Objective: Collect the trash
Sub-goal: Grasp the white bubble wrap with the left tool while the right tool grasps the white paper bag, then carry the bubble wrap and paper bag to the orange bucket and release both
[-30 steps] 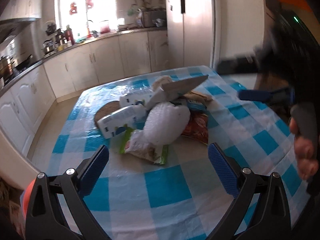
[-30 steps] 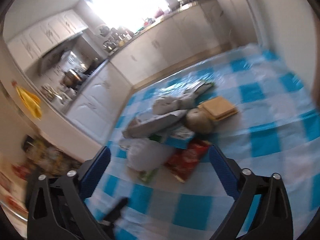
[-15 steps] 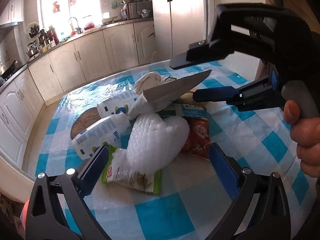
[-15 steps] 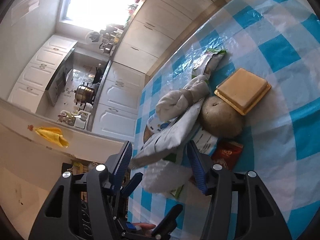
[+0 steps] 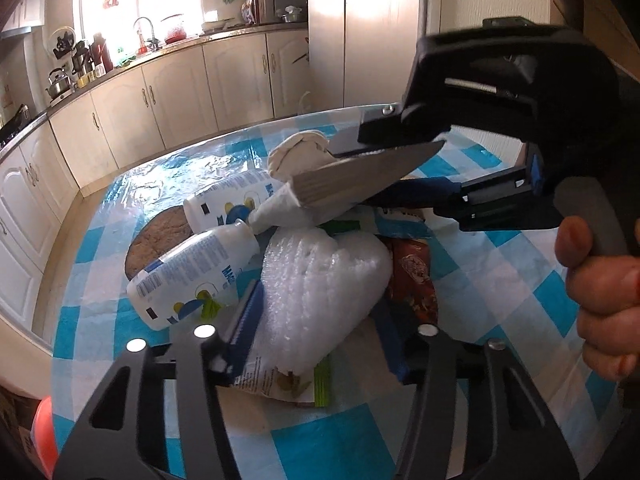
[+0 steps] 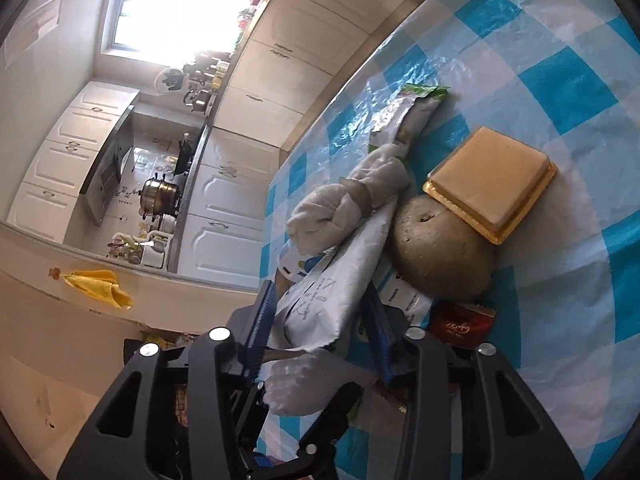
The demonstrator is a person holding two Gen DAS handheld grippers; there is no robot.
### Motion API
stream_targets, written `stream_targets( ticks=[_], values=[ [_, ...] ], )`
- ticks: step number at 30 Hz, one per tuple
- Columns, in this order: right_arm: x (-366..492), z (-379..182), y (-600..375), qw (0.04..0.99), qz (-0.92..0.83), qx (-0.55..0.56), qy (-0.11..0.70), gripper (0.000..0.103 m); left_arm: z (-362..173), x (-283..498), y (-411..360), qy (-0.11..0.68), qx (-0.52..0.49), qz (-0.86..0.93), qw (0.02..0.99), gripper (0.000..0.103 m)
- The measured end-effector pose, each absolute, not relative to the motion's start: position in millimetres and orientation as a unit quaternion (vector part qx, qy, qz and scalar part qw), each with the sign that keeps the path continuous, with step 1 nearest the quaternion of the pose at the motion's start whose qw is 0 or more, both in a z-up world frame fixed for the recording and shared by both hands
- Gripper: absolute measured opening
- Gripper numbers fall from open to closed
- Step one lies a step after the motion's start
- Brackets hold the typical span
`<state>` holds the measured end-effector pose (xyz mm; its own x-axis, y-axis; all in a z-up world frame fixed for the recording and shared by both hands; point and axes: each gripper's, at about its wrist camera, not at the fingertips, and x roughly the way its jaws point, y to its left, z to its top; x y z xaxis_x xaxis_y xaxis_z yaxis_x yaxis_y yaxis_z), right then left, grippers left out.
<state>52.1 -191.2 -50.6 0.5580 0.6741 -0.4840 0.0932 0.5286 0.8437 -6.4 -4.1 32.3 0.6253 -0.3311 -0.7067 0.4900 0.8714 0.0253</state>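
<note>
Straddling the bubble-wrap bag (image 5: 320,292), left gripper (image 5: 316,332) jaws narrowed onto it, long axis pointing away; right gripper (image 6: 320,324) jaws clamp the silver wrapper (image 6: 332,280).

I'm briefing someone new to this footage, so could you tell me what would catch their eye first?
Probably the heap of trash in the middle of the blue-checked table, topped by a puffy white bubble-wrap bag that the left gripper has its jaws around. Just above it, the right gripper closes on a long silver foil pouch, beside a gold tray.
</note>
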Motion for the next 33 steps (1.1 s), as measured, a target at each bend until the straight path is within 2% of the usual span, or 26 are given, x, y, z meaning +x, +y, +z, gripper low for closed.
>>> stream_targets(
  ticks=[2, 7, 9, 14, 24, 33],
  values=[
    [51, -54, -193, 0.759, 0.187, 0.454, 0.429, 0.034, 32, -6, -2, 0.371, 0.094, -0.229, 0.895, 0.046],
    [41, -54, -197, 0.759, 0.187, 0.461, 0.420, 0.026, 34, -8, 6, 0.376, 0.067, -0.229, 0.895, 0.038],
    [33, -48, -200, 0.763, 0.190, 0.461, 0.411, 0.020, 35, -11, 9, 0.378, 0.056, -0.232, 0.895, 0.037],
    [14, -27, -201, 0.782, 0.195, 0.443, 0.391, 0.015, 39, -21, 15, 0.377, 0.033, -0.233, 0.896, 0.036],
    [-25, 8, -196, 0.803, 0.210, 0.421, 0.366, 0.012, 71, -52, 65, 0.341, -0.018, -0.211, 0.916, 0.035],
    [-38, 37, -123, 0.800, 0.276, 0.369, 0.384, 0.012, 99, -84, 142, 0.312, -0.042, -0.137, 0.939, 0.035]
  ],
)
